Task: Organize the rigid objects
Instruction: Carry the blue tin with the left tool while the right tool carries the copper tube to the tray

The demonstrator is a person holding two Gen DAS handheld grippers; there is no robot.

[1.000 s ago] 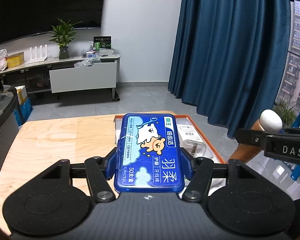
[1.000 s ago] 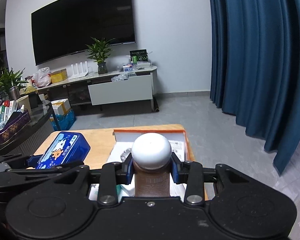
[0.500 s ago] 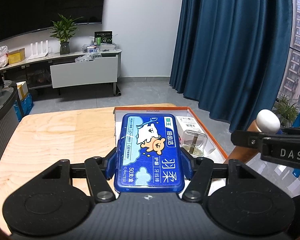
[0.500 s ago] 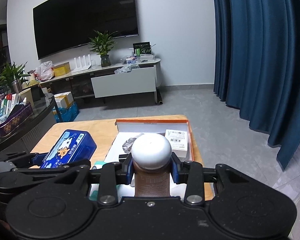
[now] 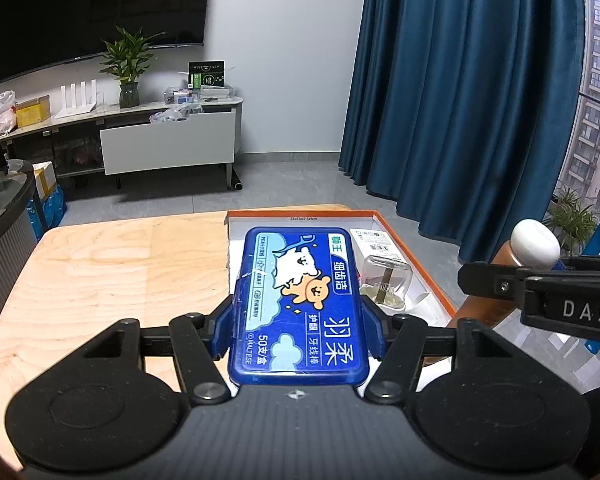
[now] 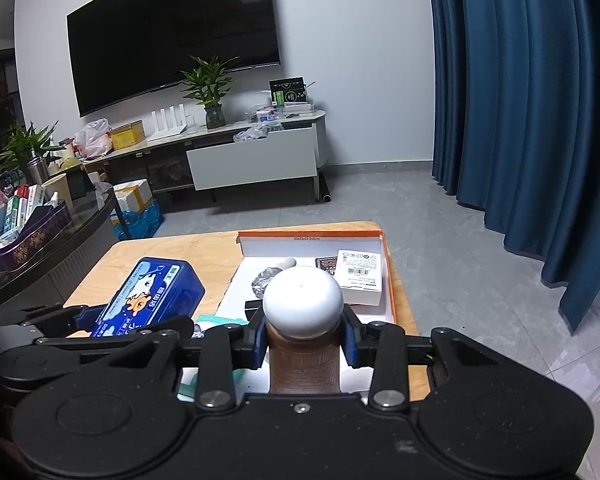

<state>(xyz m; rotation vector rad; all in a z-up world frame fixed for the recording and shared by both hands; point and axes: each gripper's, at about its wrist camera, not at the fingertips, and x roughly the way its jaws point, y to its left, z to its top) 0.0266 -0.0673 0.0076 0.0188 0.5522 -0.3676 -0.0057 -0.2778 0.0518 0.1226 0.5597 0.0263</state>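
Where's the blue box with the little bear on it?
The blue box is clamped in the left gripper, held above the wooden table by the left edge of the orange tray.

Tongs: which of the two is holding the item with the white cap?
The right tongs. They clamp an upright brown bottle with a rounded white cap; the left tongs grip a flat blue floss-pick box instead.
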